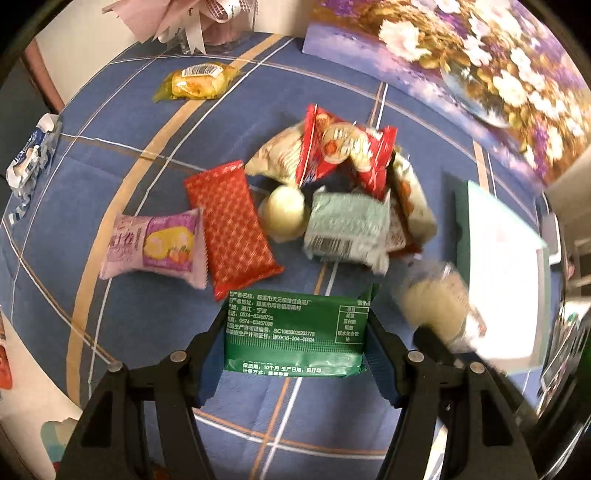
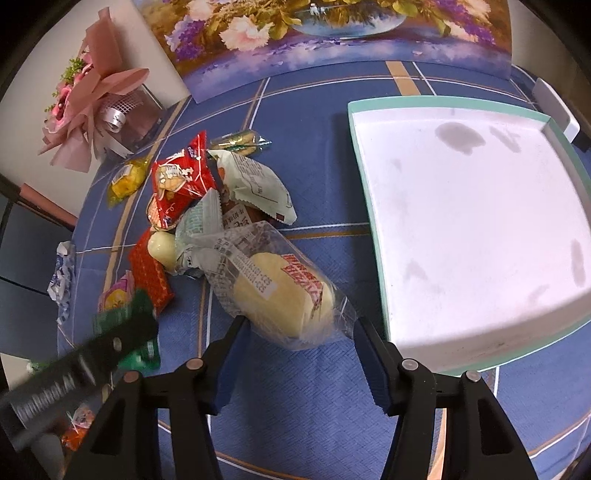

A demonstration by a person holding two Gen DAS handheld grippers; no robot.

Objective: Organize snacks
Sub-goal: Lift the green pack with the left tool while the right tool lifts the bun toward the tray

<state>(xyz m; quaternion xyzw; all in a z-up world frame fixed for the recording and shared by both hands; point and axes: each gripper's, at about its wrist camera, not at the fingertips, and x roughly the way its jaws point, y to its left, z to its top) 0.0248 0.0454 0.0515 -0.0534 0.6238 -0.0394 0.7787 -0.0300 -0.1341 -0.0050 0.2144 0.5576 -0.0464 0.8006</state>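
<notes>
My left gripper [image 1: 295,332] is shut on a green snack packet [image 1: 295,332], held above the blue tablecloth; it shows blurred in the right wrist view [image 2: 125,325]. My right gripper [image 2: 295,328] is shut on a clear-wrapped yellow bread roll [image 2: 284,295], seen blurred in the left wrist view [image 1: 436,306]. A pile of snacks [image 1: 343,192] lies in the middle: red packets, a pale green packet [image 1: 347,229], a white round sweet [image 1: 284,210]. A teal-rimmed white tray [image 2: 369,206] stands to the right, with nothing in it.
A red patterned packet [image 1: 232,225], a pink cake-roll packet [image 1: 155,247] and a yellow packet [image 1: 195,81] lie left of the pile. A flower painting [image 2: 332,33] leans at the back. A pink bouquet [image 2: 92,107] stands back left. A crumpled blue-white wrapper [image 1: 29,155] is at the left edge.
</notes>
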